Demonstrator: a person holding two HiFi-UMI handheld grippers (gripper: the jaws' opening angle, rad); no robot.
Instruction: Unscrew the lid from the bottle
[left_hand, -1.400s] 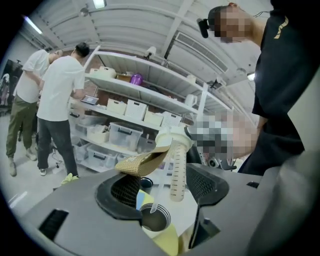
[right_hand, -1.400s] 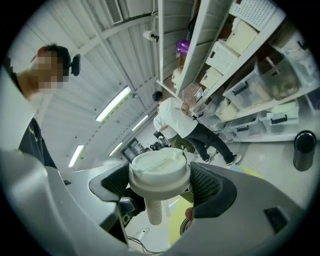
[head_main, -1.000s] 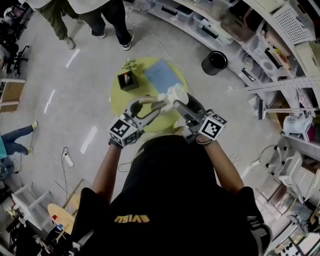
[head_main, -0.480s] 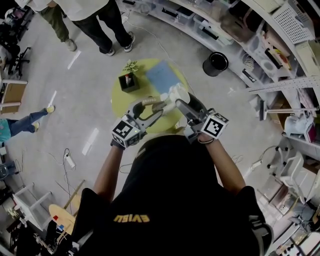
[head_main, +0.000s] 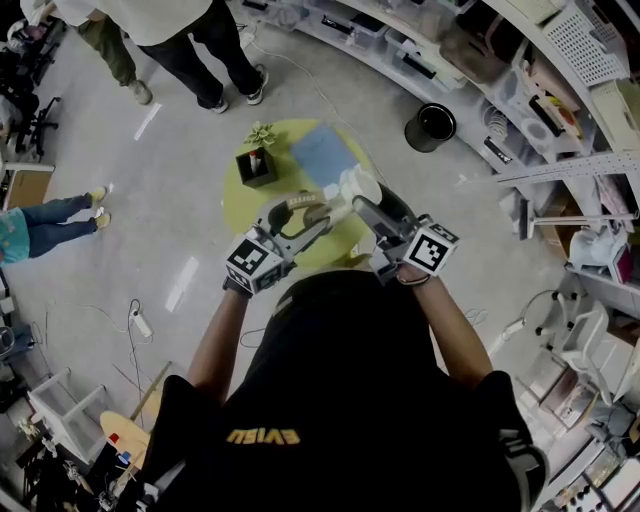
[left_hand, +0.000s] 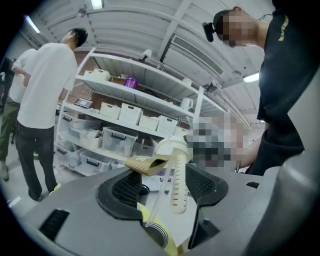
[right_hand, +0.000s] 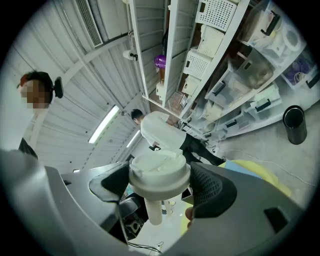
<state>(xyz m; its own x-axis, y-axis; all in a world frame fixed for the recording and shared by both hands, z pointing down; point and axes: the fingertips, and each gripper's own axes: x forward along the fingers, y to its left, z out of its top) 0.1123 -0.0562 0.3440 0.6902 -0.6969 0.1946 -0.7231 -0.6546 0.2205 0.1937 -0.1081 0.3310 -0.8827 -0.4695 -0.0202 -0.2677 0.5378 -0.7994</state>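
The bottle (head_main: 345, 192) shows small and mostly hidden.

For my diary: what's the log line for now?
right fingers shut on white round plastic lid | left fingers flank cream perforated tube

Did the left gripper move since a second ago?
No. The left gripper sits in the same spot over the yellow table, just below the black plant pot.

we call one readable thing: yellow letters "evisu", upside down, on the person's black shirt (head_main: 262, 437), lower centre of the head view. print on the woven tag (left_hand: 145, 162): too small to read.
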